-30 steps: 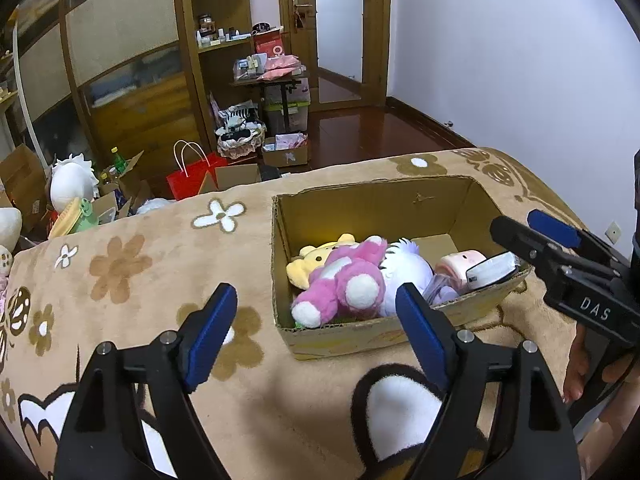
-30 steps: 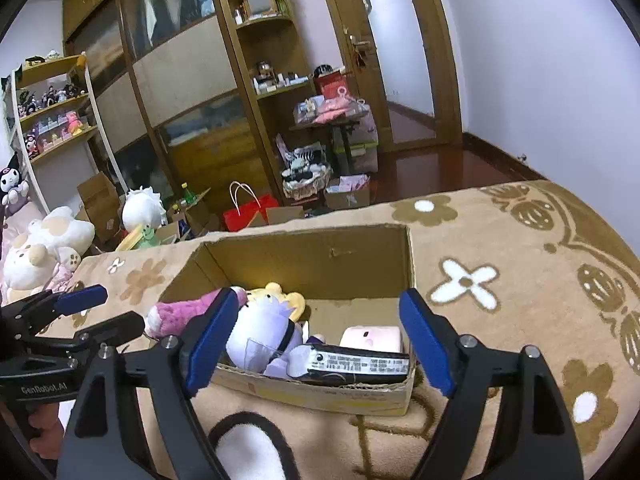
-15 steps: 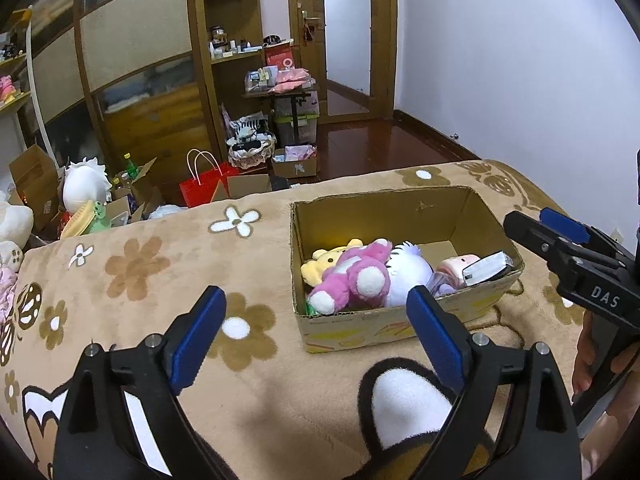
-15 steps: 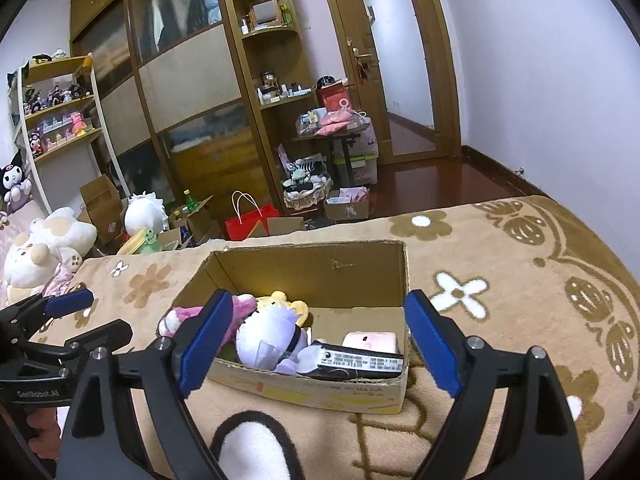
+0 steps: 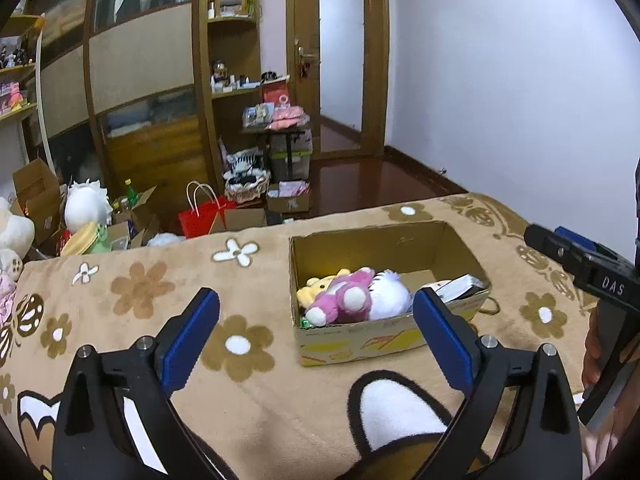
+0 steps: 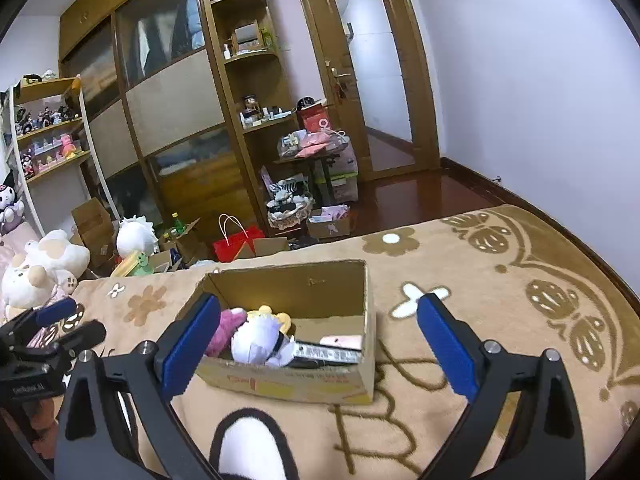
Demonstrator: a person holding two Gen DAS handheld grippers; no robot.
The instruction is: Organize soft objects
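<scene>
A cardboard box (image 5: 360,340) sits on a brown flowered blanket (image 5: 140,288). In it lie a pink plush (image 5: 340,298), a yellow plush (image 5: 312,286), a white plush (image 5: 386,294) and a flat packaged item (image 5: 460,286). My left gripper (image 5: 316,340) is open and empty, held back from and above the box. My right gripper (image 6: 318,344) is open and empty, also back from the box (image 6: 288,384), where the white plush (image 6: 258,340) and pink plush (image 6: 224,330) show. Each gripper shows at the edge of the other's view.
Beyond the blanket's far edge are a red bag (image 5: 202,218), cardboard boxes (image 5: 34,192), plush toys (image 6: 44,264), a small loaded table (image 5: 280,132) and a wooden wardrobe (image 5: 152,80). A white wall (image 5: 500,80) stands at the right.
Both grippers have drawn back and up from the box, which now looks smaller and farther away. Both stay open. The toys in the box have not moved.
</scene>
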